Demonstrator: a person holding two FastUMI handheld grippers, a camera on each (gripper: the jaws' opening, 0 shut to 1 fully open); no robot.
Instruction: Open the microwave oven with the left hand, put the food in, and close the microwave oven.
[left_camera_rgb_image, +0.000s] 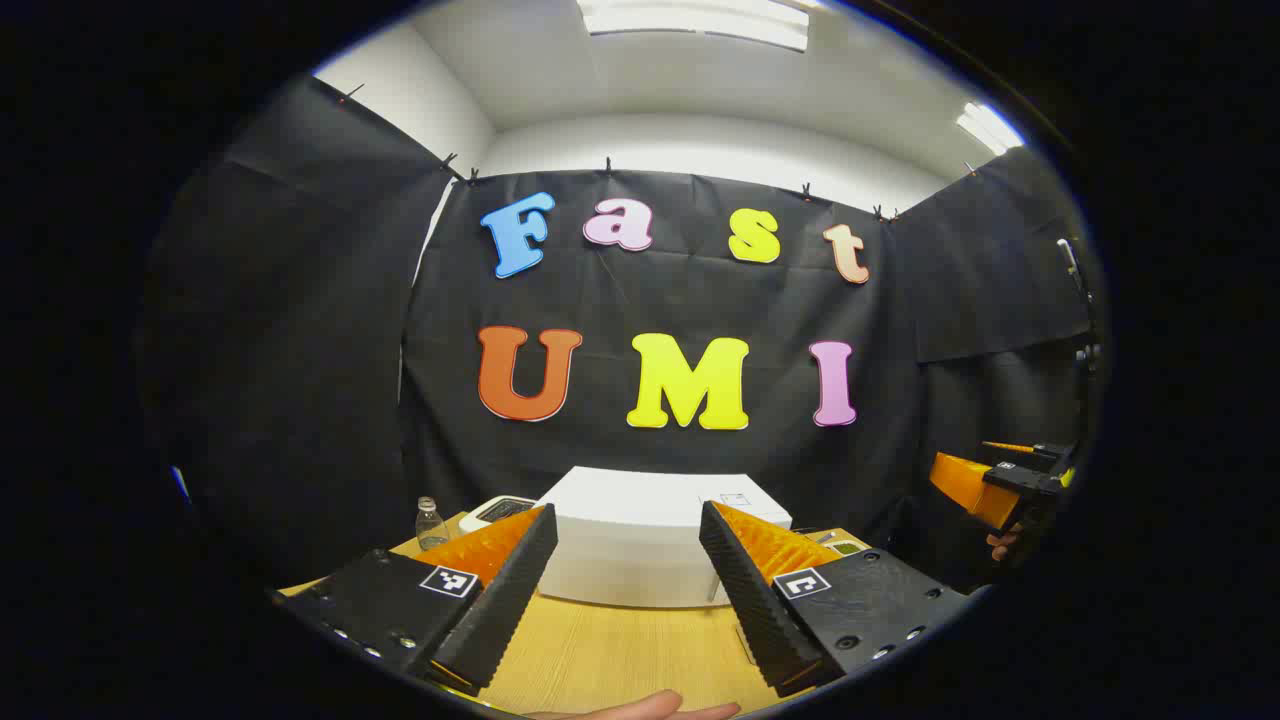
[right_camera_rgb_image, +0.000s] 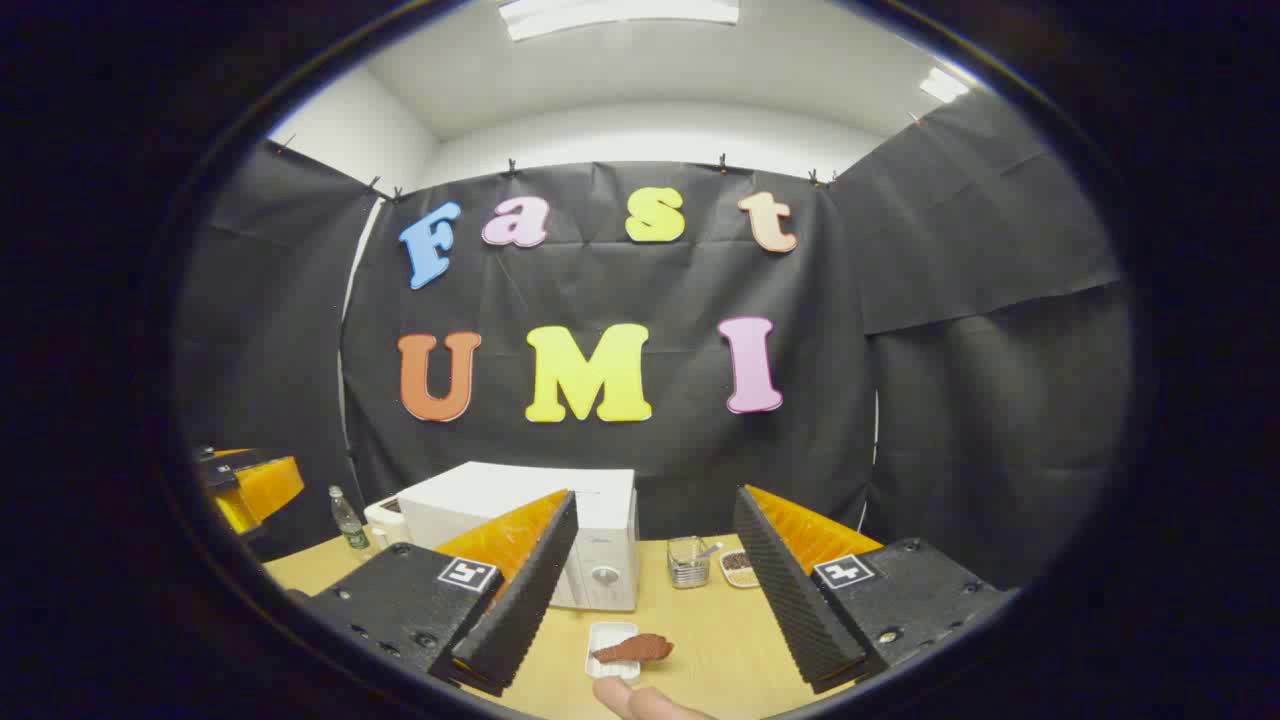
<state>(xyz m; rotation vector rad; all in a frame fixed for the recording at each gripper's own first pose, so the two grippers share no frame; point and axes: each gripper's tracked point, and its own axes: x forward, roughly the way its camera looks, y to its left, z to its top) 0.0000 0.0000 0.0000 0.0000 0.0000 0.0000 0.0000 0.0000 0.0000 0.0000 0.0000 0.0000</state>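
Left gripper view looks along my left tongs (left_camera_rgb_image: 625, 590), which stand released with a wide gap and nothing between them; through that gap sits the white microwave oven (left_camera_rgb_image: 640, 540) toward the far edge of the wooden desk (left_camera_rgb_image: 610, 655), its door shut as far as I can tell. Right gripper view shows my right tongs (right_camera_rgb_image: 650, 600) likewise spread and grasping nothing; below them, near the desk's near edge, lies the food (right_camera_rgb_image: 632, 649), a brown piece on a small white tray (right_camera_rgb_image: 606, 640), well apart from the oven and outside it. A fingertip (right_camera_rgb_image: 640, 700) shows at the very bottom of that view.

What could go wrong, as I judge it: the oven may slide on the smooth wood if I pull the door with nothing bracing it; the tray is shallow, so a tilted grip could let the food slip off; a small glass container (right_camera_rgb_image: 687, 560) and a little dish (right_camera_rgb_image: 740, 567) stand just beside the oven's right side, where a swinging door or a carried tray might knock them; a clear bottle (left_camera_rgb_image: 430, 522) and a white device (left_camera_rgb_image: 497, 512) crowd the oven's left side.

The desk is pale wood grain, flat and evenly lit; black cloth hangs on three sides under a white ceiling with bright panels (left_camera_rgb_image: 695, 20); my right tongs also show far off in the left gripper view, held by a hand (left_camera_rgb_image: 1000, 545).
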